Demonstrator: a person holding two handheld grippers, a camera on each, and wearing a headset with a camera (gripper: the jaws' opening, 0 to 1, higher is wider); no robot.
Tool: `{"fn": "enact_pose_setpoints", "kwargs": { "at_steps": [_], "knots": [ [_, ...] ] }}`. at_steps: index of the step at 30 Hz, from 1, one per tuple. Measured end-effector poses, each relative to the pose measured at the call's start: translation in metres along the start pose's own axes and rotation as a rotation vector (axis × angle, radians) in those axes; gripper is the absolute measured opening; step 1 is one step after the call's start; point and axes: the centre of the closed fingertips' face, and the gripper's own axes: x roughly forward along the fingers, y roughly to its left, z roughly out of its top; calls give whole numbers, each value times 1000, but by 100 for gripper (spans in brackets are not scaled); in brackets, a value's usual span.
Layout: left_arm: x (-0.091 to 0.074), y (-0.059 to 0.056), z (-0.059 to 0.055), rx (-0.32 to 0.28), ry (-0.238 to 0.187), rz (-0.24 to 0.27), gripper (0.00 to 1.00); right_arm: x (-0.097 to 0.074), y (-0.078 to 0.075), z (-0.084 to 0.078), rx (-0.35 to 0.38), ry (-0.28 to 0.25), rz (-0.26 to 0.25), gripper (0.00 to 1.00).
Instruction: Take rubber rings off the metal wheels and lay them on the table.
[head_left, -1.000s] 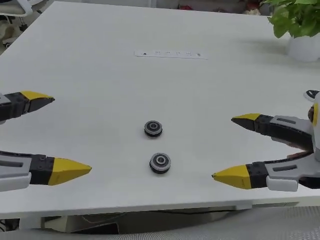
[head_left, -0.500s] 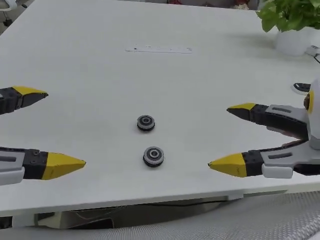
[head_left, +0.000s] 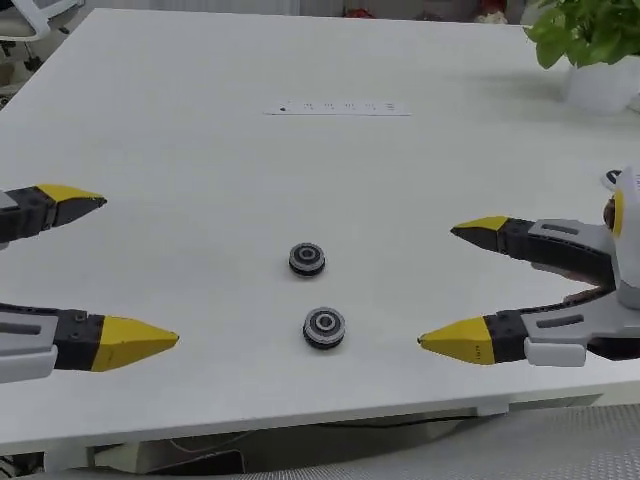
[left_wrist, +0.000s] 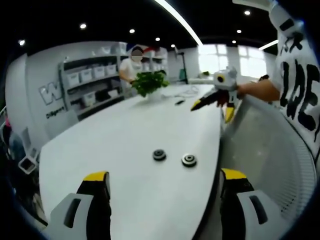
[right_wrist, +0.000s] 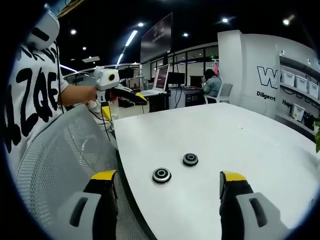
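Left tongs (head_left: 140, 270) and right tongs (head_left: 436, 287) were held apart, empty, flanking the near wheel (head_left: 323, 327) on the worktop (head_left: 200, 150); far wheel (head_left: 307, 259) lay just beyond it. Rubber rings (head_left: 307, 329) seemed unremoved, hence the ready spread.

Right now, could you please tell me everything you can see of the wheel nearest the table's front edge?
The near wheel is round, lying flat on the white table: a black rubber ring around a shiny metal hub with a dark centre. Nothing but the table touches it; the other wheel sits apart.
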Motion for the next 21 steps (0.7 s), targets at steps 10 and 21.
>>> {"fn": "enact_pose_setpoints", "kwargs": {
  "at_steps": [10,21],
  "knots": [
    [8,3,0,-11,-12,1,92,2,-5,-6,0,19,14,80],
    [23,-3,5,-4,-18,-36,89,6,-12,-14,1,41,26,76]
  ]
}}
